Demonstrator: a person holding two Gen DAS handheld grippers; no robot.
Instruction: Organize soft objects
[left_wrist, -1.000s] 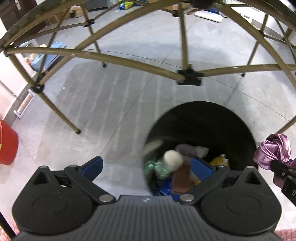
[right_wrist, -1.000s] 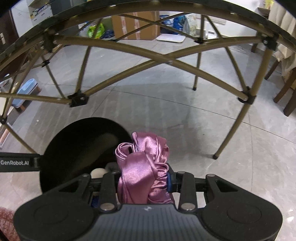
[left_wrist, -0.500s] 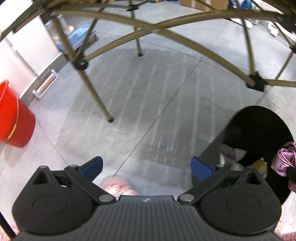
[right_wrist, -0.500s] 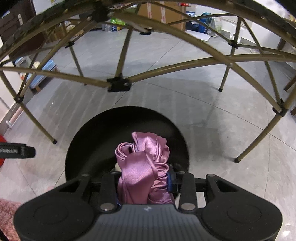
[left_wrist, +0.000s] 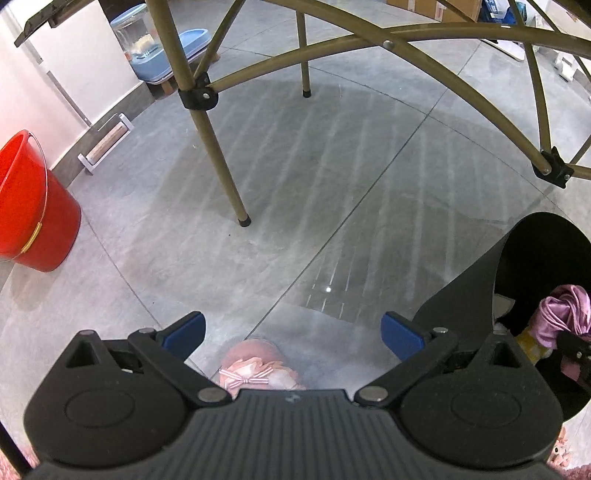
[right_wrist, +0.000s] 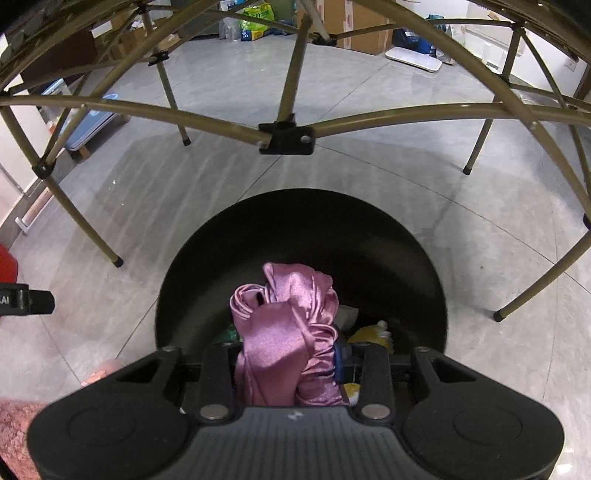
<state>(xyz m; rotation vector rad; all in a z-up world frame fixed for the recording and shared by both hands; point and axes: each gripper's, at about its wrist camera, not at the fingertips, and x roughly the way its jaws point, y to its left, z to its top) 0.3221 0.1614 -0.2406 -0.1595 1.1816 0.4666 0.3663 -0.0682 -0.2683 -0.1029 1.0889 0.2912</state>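
My right gripper (right_wrist: 288, 358) is shut on a purple satin cloth (right_wrist: 288, 325), held directly above the open mouth of a round black bin (right_wrist: 303, 218). Several soft items lie inside the bin, among them a yellow toy (right_wrist: 369, 332). In the left wrist view the bin (left_wrist: 535, 251) sits at the right edge with the purple cloth (left_wrist: 561, 317) over it. My left gripper (left_wrist: 291, 332) is open and empty above the glass tabletop. A pink item with a striped bow (left_wrist: 255, 369) lies on the floor below it.
A red bucket (left_wrist: 29, 206) stands on the floor at the left. Tan metal table legs (left_wrist: 218, 162) and crossbars (right_wrist: 406, 118) run beneath the glass. A blue container (left_wrist: 166, 55) sits by the wall. Boxes and bags line the far wall.
My left gripper has swung left, away from the bin, which slid from centre to the right edge. My right gripper carried the purple cloth over the bin's mouth.
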